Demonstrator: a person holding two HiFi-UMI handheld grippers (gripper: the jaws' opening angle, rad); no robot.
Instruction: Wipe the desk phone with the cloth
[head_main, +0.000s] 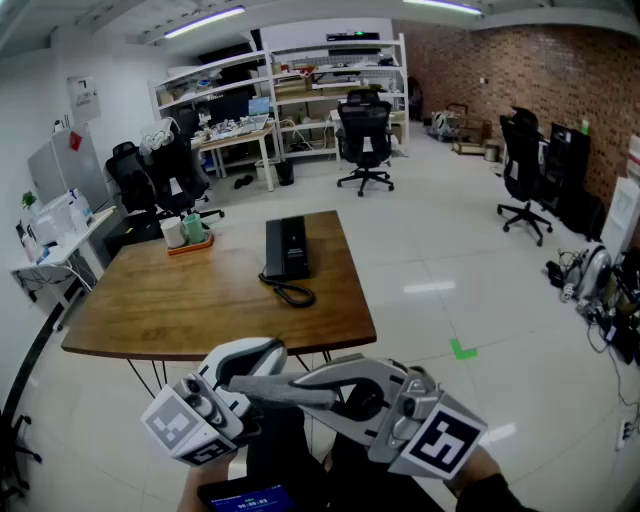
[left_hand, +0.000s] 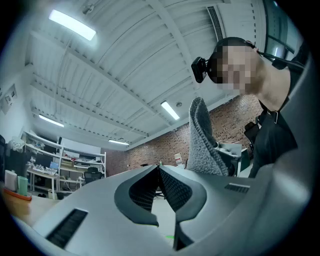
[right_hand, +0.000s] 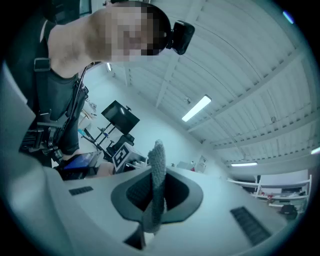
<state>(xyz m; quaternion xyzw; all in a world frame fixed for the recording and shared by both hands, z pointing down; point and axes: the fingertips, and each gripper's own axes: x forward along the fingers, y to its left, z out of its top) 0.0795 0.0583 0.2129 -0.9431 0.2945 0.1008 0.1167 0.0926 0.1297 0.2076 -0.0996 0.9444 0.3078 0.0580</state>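
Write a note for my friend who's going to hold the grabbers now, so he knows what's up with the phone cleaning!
Left gripper: jaws shut, nothing between them.
Right gripper: shut on the grey knitted cloth, held in the air close to the left gripper.
Black desk phone: lies on the brown wooden table, coiled black cord at its near end, well ahead of both grippers.
Done: the cloth is in the grip.
Left: carry the cloth to the phone and wipe it; nothing touches the phone yet.

Grey knit-textured cloth. Black desk phone, black coiled cord. Bench: brown wood grain. Green mark on white floor. Red brick wall.
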